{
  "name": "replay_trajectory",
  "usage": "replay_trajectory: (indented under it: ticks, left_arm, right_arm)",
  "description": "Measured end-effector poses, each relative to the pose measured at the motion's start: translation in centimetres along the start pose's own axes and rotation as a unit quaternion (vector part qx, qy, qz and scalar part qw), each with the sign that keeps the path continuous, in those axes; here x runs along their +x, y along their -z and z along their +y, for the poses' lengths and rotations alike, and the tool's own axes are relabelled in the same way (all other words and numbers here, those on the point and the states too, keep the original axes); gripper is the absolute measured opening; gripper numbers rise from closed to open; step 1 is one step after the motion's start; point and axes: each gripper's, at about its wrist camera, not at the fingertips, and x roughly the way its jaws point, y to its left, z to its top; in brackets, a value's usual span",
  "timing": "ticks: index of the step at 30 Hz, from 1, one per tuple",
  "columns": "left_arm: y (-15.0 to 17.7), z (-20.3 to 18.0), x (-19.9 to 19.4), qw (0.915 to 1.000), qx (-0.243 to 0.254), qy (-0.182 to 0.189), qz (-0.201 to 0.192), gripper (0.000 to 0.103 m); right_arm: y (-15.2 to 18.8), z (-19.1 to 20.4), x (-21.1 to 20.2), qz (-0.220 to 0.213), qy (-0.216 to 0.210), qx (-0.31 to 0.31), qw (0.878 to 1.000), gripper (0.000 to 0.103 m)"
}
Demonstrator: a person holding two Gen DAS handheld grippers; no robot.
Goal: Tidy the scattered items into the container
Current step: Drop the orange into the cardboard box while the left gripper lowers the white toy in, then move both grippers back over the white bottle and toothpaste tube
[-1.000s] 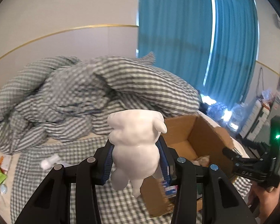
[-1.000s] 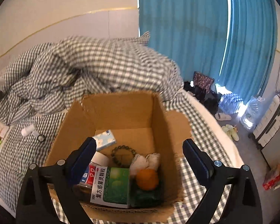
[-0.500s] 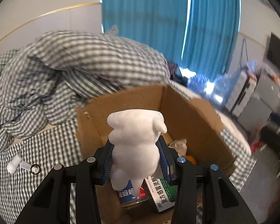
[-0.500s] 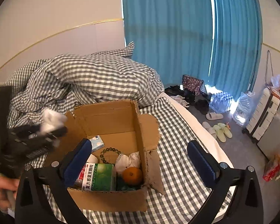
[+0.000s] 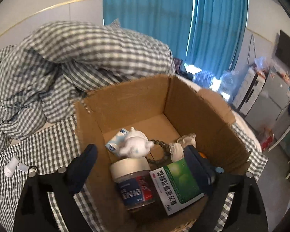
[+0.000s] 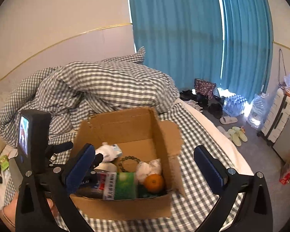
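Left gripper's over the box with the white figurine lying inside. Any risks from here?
1. The left gripper, jaws opening, hangs low between the cardboard box walls; pulling out could snag a wall or flap.
2. The white figurine rests on the tissue pack and bead bracelet, so it may roll.
3. The white tube lies on the checked sheet, easily overlooked.

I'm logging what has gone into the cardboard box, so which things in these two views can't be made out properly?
- Orange fruit: nearly hidden in the left wrist view behind the left gripper's finger.
- Glass jar with white lid: mostly hidden in the right wrist view by the right gripper's finger.
- Small white items on the checked sheet: too small to identify.
- Green-and-white medicine box: text unreadable.
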Motion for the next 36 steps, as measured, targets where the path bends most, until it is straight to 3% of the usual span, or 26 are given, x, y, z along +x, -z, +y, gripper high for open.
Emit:
replay_trajectory:
  ticks: [4,10,15,19,24,29,36]
  left_arm:
    - [0.3,3.5,-3.2,0.9994,-0.017,-0.009,-0.027,0.103]
    - [2.4,13.4,-8.7,0.9942,-0.073,-0.054,-0.057,0.103]
    - [5.1,21.1,-12.7,0.9865,-0.089,-0.118,-0.069,0.103]
    - [7.8,26.6,-16.0,0.9777,-0.110,-0.161,-0.079,0.103]
    - [11.8,31.4,-17.9,0.9650,-0.120,-0.222,-0.070,0.103]
    - [14.7,34.9,-17.2,0.9603,-0.166,-0.217,-0.058,0.103]
    - [15.6,37.9,-14.1,0.9641,-0.178,-0.189,-0.055,0.103]
  right_arm:
    - [-0.4,2.7,-0.3,-0.013,-0.022,-0.006,1.000,0.103]
    - [-1.2,10.2,0.0,-0.010,-0.089,-0.072,0.993,0.103]
    - [-0.4,18.8,-0.3,-0.013,-0.166,-0.149,0.975,0.103]
    - [0.4,24.0,1.6,0.008,-0.215,-0.170,0.962,0.103]
    - [2.0,28.3,4.2,0.030,-0.242,-0.198,0.949,0.103]
    - [3.7,30.4,6.6,0.055,-0.253,-0.212,0.943,0.103]
    - [5.3,32.0,11.0,0.098,-0.263,-0.208,0.937,0.103]
